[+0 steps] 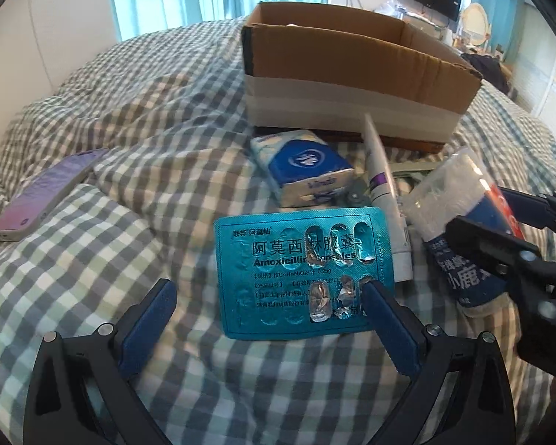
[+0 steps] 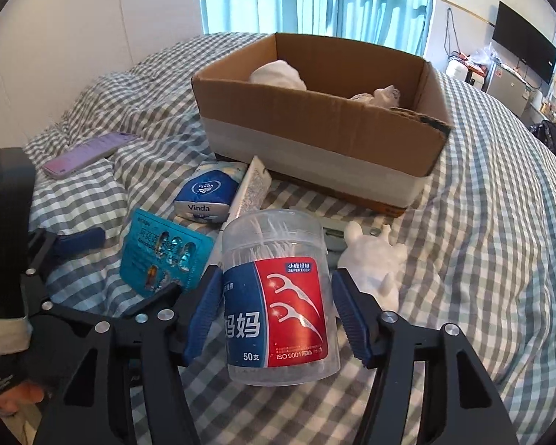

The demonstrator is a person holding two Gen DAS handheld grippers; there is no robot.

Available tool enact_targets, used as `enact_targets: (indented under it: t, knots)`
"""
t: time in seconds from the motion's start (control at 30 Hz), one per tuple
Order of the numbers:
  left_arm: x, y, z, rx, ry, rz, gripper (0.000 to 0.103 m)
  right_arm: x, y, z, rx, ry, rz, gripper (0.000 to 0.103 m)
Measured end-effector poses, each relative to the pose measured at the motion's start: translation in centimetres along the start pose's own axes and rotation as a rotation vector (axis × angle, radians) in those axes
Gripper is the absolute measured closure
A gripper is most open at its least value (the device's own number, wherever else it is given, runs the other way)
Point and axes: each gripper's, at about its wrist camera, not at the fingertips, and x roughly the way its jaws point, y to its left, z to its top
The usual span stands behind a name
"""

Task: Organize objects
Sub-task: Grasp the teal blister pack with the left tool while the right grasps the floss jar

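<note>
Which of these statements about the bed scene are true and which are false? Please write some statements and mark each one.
1. The floss pick jar stands between the two fingers of the right tongs. True.
2. The cardboard box has nothing in it. False: white items lie inside it.
3. The pill sheet lies flat on the checked blanket, in front of the left tongs. True.
4. The left tongs are shut tight on the tissue pack. False: they are open, and the pack lies farther away, near the box.
5. The phone lies inside the box. False: it lies on the blanket, to the left of the box.
</note>
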Motion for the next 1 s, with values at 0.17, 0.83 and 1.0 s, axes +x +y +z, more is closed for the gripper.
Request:
enact_targets:
  t: [0.17,0.83,1.0]
  knots:
    - [0.1,-0.4,0.4,-0.011,0.006,-0.037,0.000,-1.6,-1.0,-0.1,0.009,-0.031,0.004,0.043]
    - [2.0,-2.4,0.6,-0.040,0.050,-0.099,0.000,-3.7,-3.3,-0.2,0.053,-0.071,-0.007,0.042]
    - [1.4,-1.2,0.3,-0.063,0.023,-0.135,0.016,-3.8,-3.2,-0.8,0.051,-0.062,-0.013,0.042]
